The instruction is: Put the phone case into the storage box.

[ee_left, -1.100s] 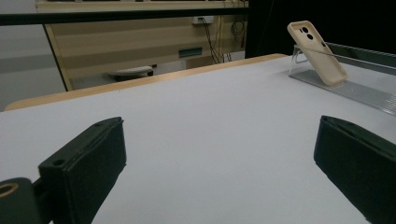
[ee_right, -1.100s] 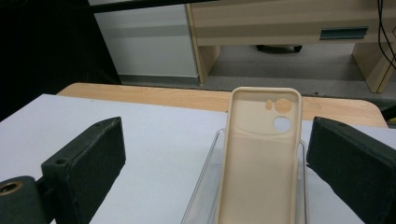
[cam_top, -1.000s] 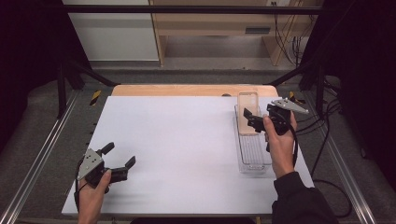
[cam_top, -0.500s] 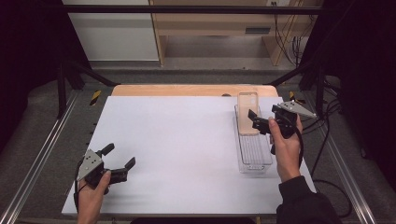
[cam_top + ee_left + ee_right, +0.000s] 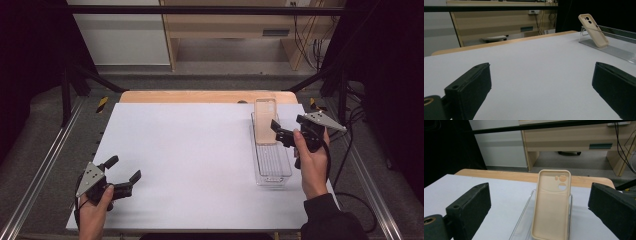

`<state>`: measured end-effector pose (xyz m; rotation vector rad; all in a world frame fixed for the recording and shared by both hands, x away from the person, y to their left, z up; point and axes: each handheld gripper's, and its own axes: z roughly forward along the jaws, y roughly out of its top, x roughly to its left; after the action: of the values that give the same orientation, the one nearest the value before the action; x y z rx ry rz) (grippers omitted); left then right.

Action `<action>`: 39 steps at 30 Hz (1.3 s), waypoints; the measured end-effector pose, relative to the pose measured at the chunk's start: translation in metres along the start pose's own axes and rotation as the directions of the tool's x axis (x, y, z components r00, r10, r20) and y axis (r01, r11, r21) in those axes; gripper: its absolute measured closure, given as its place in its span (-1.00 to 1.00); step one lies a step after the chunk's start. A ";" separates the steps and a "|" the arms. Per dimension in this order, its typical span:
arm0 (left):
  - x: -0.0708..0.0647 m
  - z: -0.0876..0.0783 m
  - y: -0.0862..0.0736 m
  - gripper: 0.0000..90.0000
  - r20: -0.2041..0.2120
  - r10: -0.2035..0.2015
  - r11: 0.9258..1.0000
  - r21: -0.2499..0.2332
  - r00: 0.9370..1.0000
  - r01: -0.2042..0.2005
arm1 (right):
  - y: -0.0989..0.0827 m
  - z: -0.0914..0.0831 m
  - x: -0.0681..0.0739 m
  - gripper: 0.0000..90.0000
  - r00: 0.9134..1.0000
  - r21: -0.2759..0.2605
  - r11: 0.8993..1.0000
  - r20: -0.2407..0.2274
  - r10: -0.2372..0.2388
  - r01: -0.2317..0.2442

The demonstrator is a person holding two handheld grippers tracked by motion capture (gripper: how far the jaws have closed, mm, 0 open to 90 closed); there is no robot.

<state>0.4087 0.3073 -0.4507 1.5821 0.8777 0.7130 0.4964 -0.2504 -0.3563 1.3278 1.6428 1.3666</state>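
Since approx 1 s ago my right gripper (image 5: 283, 133) has slid a bit toward the tray's right side and further from me; left gripper (image 5: 123, 174) hasn't budged. Right gripper jaws are wide apart, gripping nothing, held over the right rim of the clear tray (image 5: 272, 172). In the right gripper view the beige phone case (image 5: 551, 205) sits dead ahead between the two jaws, further off, leaning tilted against the tray's far end w/ camera cutouts at the top and its hollow inner side facing me. High view puts the case (image 5: 265, 120) at the tray's far end, just beyond the right gripper's tips, not touching them. Left gripper jaws also spread wide w/ nothing in them, low over the white table (image 5: 190, 155) near its front-left corner, well apart from tray & case. In the left gripper view the case (image 5: 593, 30) is far ahead and to the right of the jaws, propped on the tray (image 5: 614, 50), back side showing. Person's right hand (image 5: 312, 162) holds the right gripper beside the tray's right wall.
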 end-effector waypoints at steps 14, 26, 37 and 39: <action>0.001 -0.003 -0.001 -0.96 -0.001 0.000 1.000 -0.001 1.000 0.000 | -0.012 -0.016 -0.006 -0.90 0.998 -0.083 0.995 0.019 -0.060 0.061; 0.001 -0.004 0.000 -0.96 0.000 0.005 1.000 -0.010 1.000 -0.005 | -0.025 -0.042 -0.013 -0.91 0.992 -0.138 0.983 0.030 -0.121 0.124; 0.001 -0.005 0.000 -0.95 0.005 0.019 0.999 -0.027 1.000 -0.018 | -0.040 -0.061 -0.020 -0.91 0.991 -0.153 0.979 0.018 -0.134 0.135; 0.001 -0.005 0.000 -0.95 0.004 0.019 0.999 -0.028 1.000 -0.019 | -0.043 -0.065 -0.021 -0.91 0.991 -0.152 0.979 0.015 -0.133 0.134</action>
<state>0.4054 0.3111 -0.4501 1.5680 0.8469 0.7318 0.4314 -0.2898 -0.3821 1.1113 1.5606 1.3787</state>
